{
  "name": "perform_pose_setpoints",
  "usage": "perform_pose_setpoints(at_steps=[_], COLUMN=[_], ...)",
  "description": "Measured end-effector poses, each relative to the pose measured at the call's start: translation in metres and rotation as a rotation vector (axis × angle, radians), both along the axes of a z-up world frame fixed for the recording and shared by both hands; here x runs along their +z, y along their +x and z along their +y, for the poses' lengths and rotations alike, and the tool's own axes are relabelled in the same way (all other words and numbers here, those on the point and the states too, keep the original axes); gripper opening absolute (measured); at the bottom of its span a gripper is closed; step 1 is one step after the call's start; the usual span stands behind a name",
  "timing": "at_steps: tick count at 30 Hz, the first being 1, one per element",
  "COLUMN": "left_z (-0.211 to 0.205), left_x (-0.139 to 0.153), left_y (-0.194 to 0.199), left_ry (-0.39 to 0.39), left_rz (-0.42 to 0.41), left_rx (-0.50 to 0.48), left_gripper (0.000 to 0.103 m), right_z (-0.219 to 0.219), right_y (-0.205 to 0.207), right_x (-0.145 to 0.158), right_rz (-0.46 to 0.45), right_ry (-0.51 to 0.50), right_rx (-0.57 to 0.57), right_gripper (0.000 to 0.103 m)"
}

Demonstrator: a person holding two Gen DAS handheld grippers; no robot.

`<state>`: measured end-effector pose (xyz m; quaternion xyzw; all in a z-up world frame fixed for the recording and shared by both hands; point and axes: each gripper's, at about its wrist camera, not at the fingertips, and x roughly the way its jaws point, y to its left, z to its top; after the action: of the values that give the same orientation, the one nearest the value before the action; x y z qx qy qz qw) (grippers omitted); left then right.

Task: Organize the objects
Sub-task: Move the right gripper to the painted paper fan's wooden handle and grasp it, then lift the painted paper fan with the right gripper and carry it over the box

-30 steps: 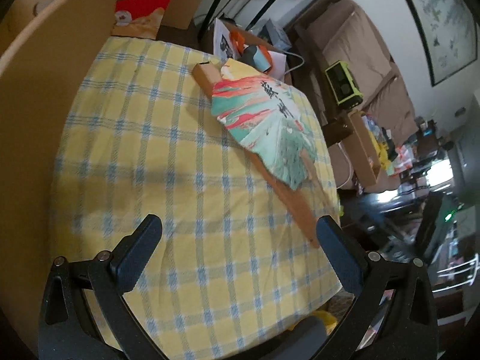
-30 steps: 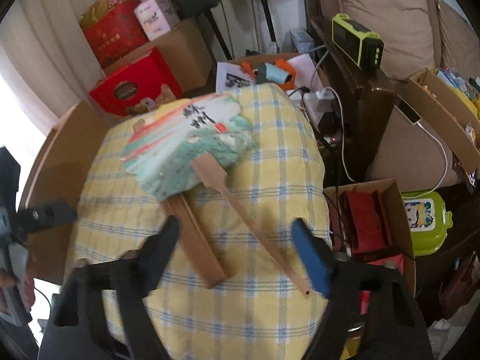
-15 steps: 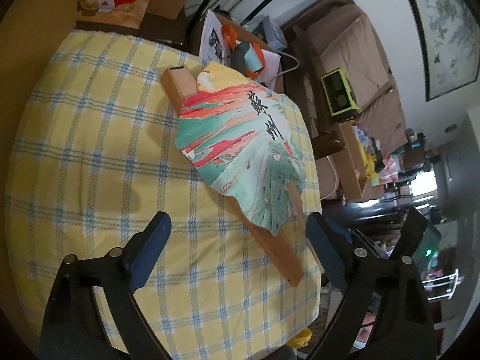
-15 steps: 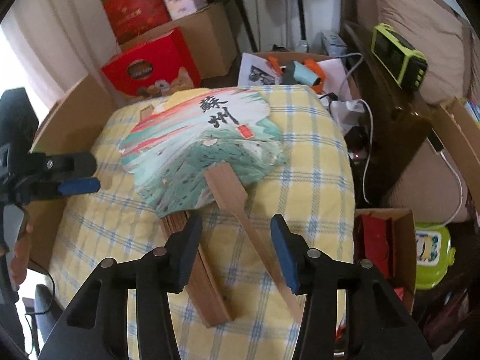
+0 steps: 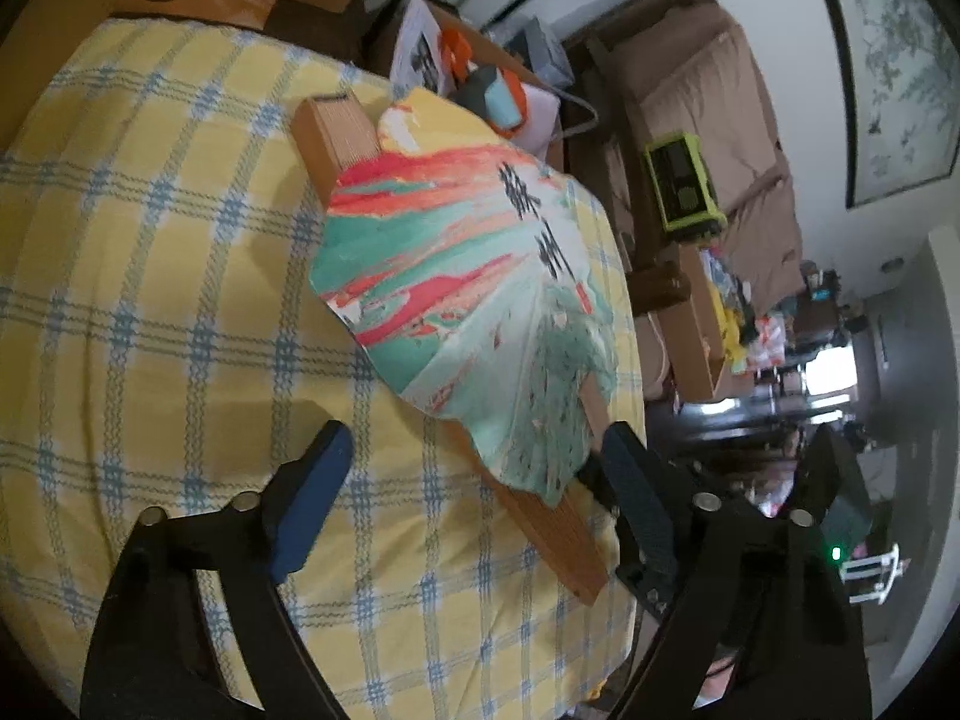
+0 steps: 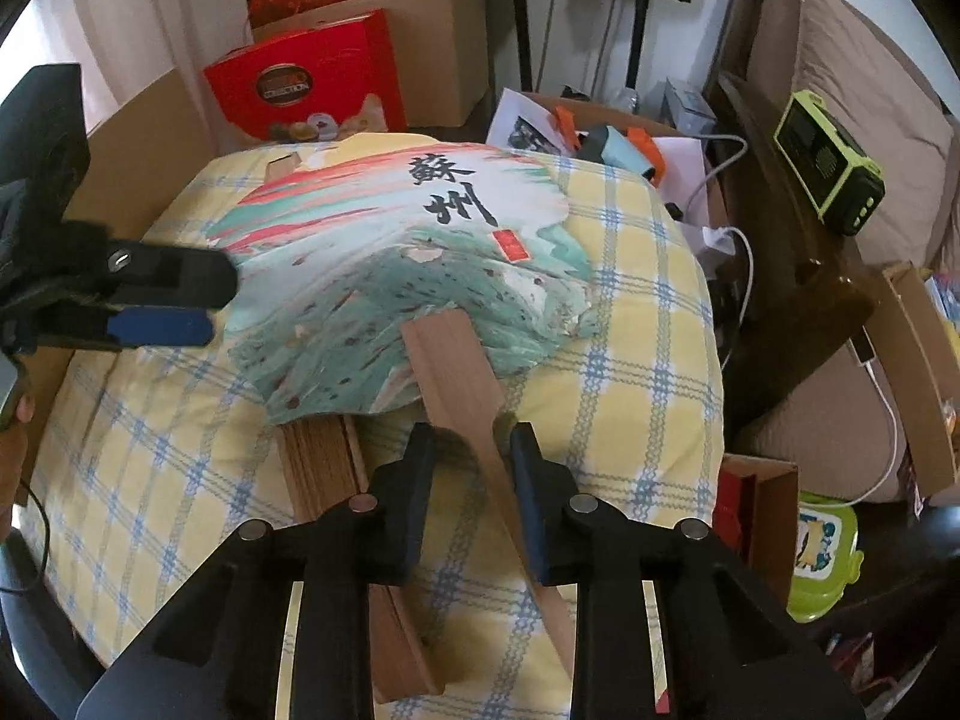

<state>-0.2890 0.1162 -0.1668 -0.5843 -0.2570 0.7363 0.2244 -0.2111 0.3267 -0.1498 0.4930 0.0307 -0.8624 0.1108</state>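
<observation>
Painted fan [image 6: 384, 264]: laid at frame centre on the checked counter [image 6: 648, 372], over a wooden box [image 6: 324, 462]. Right tool [image 6: 471, 450]: jaws just closing, straddling the fan handle [image 6: 462, 384], contact unclear. Left tool [image 5: 474, 468]: spread, narrowing, nothing pinched.

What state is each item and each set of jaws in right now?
Painted fan: flat on the checked cloth, its face lying across the folded fan.
Fan handle: between the right gripper's jaws, which have just been closing; contact unclear.
Folded wooden fan: closed, lying under the painted fan.
Left gripper: jaws apart, just been closing, holding nothing, straddling the lower edge of the painted fan.
</observation>
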Motion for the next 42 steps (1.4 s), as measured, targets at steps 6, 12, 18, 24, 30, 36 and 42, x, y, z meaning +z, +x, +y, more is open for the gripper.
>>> perform_pose_setpoints(at_steps=[6, 12, 18, 24, 30, 36, 42], left_z=[-0.007, -0.007, -0.005, 0.001, 0.011, 0.009, -0.01], left_x=[-0.005, -0.014, -0.016, -0.016, -0.013, -0.008, 0.015], left_y=[0.0, -0.003, -0.006, -0.008, -0.007, -0.002, 0.012], left_ry=[0.082, 0.123, 0.119, 0.123, 0.092, 0.081, 0.086], left_rz=[-0.024, -0.07, -0.068, -0.061, -0.043, -0.017, 0.038], left_rx=[0.041, 0.05, 0.052, 0.039, 0.001, -0.013, -0.026], left_gripper=[0.067, 0.055, 0.055, 0.055, 0.033, 0.022, 0.017], right_z=[-0.008, -0.019, -0.003, -0.006, -0.008, -0.028, -0.039], right_y=[0.006, 0.009, 0.0, -0.001, 0.002, 0.014, 0.027], right_x=[0.021, 0.023, 0.013, 0.001, 0.004, 0.019, 0.034], right_rz=[0.015, 0.015, -0.01, -0.034, -0.038, -0.016, 0.024], right_ry=[-0.092, -0.032, -0.07, -0.105, -0.17, -0.156, -0.203], right_rx=[0.03, 0.018, -0.034, -0.013, 0.008, 0.056, 0.063], right_gripper=[0.009, 0.01, 0.035, 0.036, 0.009, 0.009, 0.009])
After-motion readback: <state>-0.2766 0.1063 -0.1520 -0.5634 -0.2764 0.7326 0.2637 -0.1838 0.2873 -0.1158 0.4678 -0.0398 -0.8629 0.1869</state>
